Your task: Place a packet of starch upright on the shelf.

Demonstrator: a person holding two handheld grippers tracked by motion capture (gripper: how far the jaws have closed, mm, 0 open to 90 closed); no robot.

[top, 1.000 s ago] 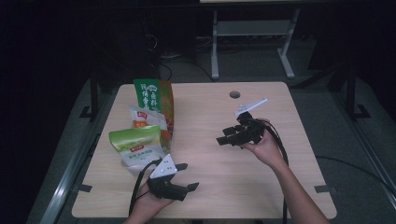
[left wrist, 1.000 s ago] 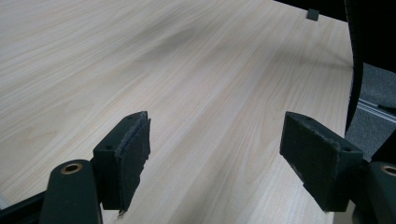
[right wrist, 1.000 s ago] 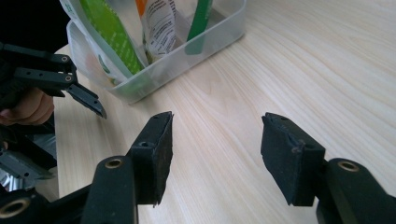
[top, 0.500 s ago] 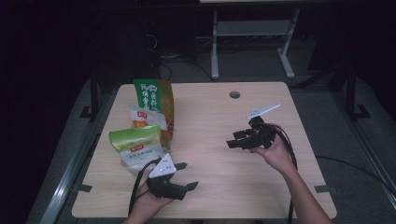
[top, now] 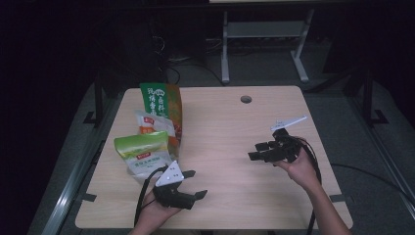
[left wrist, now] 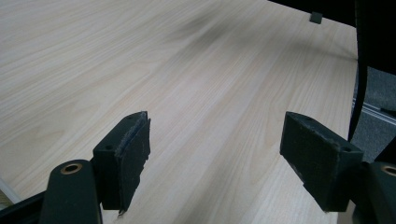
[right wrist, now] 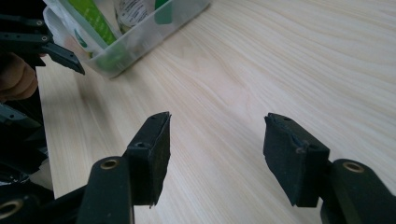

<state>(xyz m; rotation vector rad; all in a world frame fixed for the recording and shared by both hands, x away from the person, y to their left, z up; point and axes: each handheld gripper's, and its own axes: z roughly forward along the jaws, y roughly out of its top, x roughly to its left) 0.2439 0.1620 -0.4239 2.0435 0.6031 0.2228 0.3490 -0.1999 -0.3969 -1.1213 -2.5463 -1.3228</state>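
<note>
My left gripper (top: 195,184) lies low over the wooden table (top: 230,122) near its front edge, its jaws pointing right. In the left gripper view its pads (left wrist: 126,158) stand wide apart, open over bare wood. My right gripper (top: 254,151) hovers at the right side of the table, jaws pointing left toward the bags. It is open too, and between its pads (right wrist: 152,154) there is only tabletop. A clear plastic bin (right wrist: 154,32) at the table's left holds a tall green and orange bag (top: 161,105), a white bag (top: 152,125) and a light green bag (top: 144,149).
A round cable hole (top: 246,99) sits near the table's far edge. The left gripper's black jaw tip (right wrist: 60,53) and the hand holding it (right wrist: 16,79) appear at the left of the right gripper view. Beyond the table stands a grey metal frame (top: 264,34) on a dark floor.
My right gripper has drifted to the right and a little toward the near edge, away from the bags. The left gripper has stayed put.
</note>
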